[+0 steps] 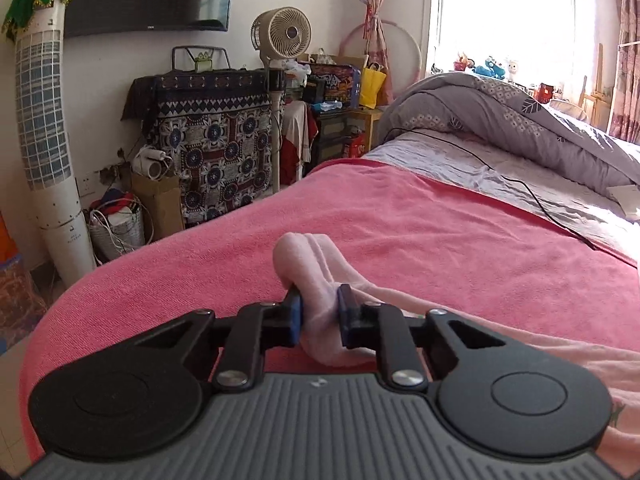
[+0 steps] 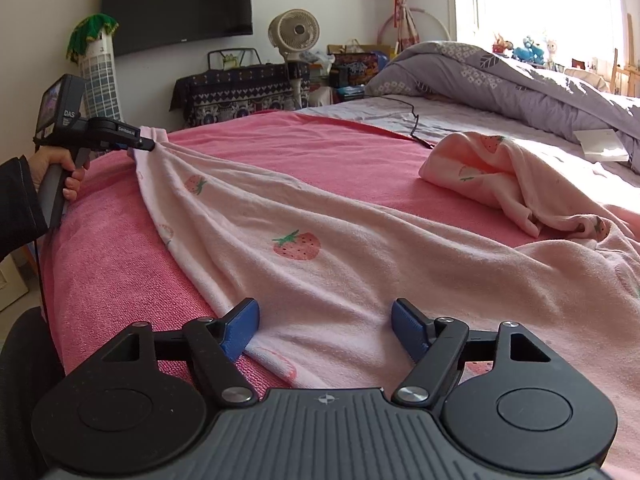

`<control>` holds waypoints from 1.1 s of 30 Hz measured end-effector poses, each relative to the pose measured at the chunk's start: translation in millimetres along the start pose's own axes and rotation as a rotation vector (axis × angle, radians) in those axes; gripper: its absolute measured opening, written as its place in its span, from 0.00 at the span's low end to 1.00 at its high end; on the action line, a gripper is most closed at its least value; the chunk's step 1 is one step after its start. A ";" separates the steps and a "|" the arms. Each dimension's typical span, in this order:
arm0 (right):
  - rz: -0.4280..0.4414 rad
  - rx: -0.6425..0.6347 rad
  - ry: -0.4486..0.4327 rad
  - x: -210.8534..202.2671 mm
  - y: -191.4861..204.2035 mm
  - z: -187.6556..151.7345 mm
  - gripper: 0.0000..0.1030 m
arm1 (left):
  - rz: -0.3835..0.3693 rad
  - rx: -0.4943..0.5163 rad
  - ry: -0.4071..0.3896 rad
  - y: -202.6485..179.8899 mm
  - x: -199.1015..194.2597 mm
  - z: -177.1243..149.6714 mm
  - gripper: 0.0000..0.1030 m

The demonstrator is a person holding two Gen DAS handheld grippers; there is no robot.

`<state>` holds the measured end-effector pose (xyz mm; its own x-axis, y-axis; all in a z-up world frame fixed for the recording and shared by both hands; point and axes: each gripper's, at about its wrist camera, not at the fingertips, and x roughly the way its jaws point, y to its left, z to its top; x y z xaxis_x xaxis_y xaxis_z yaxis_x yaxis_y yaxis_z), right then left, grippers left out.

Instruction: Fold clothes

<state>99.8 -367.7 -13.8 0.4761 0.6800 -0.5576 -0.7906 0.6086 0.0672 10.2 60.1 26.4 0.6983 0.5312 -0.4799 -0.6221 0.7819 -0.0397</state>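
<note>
near the blanket edge, left claw pinches garment corner.

pale pink fleece garment: red strawberry print, green leaves | terry bed cover: coral pink | quilted duvet: grey, white leaf-and-flower pattern | hand-held gripper fingertips: blue pads

Garment lies on the towel covering the bed; quilt behind; left claw at its left corner, right claw before it.
</note>
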 end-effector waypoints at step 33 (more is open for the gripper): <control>0.056 -0.281 -0.035 15.8 16.8 36.2 1.00 | -0.087 0.257 -0.055 -58.2 -53.3 -17.0 0.70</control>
<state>108.0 -331.9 8.4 0.4380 0.7258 -0.5304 -0.8894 0.4358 -0.1380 3.2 -19.3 39.4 0.7680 0.4696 -0.4354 -0.4534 0.8789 0.1483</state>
